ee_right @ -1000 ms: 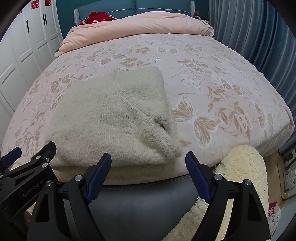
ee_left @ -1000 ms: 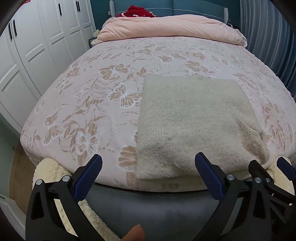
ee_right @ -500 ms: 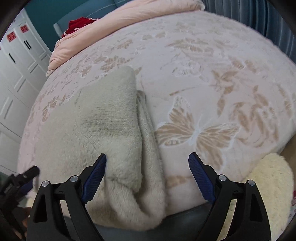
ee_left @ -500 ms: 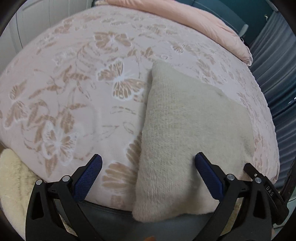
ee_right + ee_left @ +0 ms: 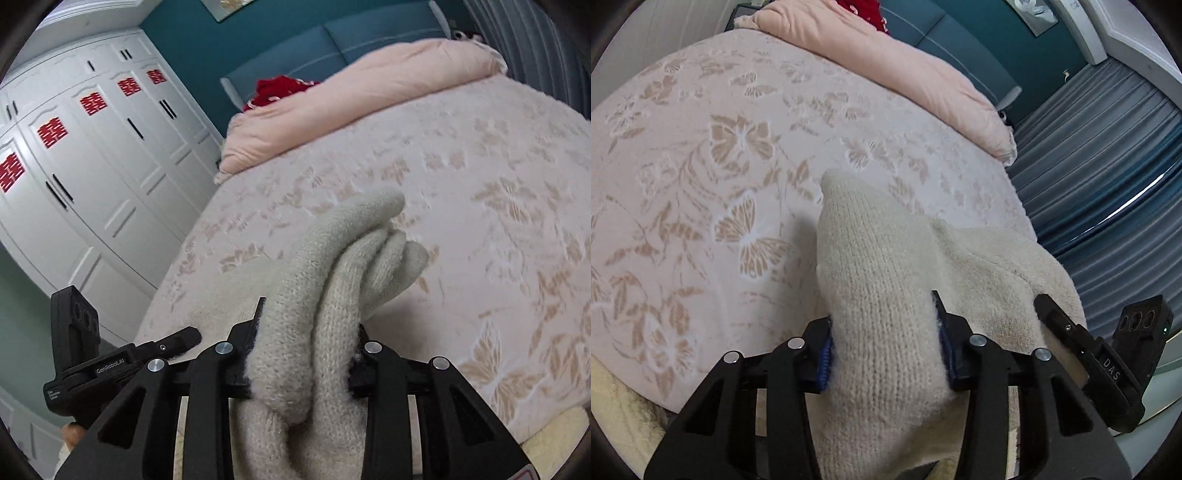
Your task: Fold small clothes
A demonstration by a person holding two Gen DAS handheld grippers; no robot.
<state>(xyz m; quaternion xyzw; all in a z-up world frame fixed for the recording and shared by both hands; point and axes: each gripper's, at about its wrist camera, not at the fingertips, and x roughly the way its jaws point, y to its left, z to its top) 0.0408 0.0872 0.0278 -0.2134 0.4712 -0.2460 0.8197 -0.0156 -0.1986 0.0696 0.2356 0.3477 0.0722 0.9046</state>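
Observation:
A folded cream knit sweater (image 5: 882, 280) lies at the near edge of a bed with a pink butterfly cover (image 5: 701, 177). My left gripper (image 5: 884, 350) is shut on the sweater's near left part, the knit bunched between its blue pads. My right gripper (image 5: 303, 354) is shut on the near right part of the sweater (image 5: 343, 258), where several folded layers are pinched together. The right gripper's body (image 5: 1108, 365) shows at the right of the left wrist view, and the left gripper's body (image 5: 85, 350) at the left of the right wrist view.
A pink duvet (image 5: 354, 103) and a red garment (image 5: 280, 88) lie at the bed's head by a teal headboard. White wardrobe doors (image 5: 85, 173) stand left of the bed, grey curtains (image 5: 1108, 184) to the right. A cream fleecy rug (image 5: 613, 413) lies below the bed edge.
Both grippers moved in over the bed's near edge and closed on the sweater. They were open and short of it before. The sweater's near edge is now bunched up and lifted.

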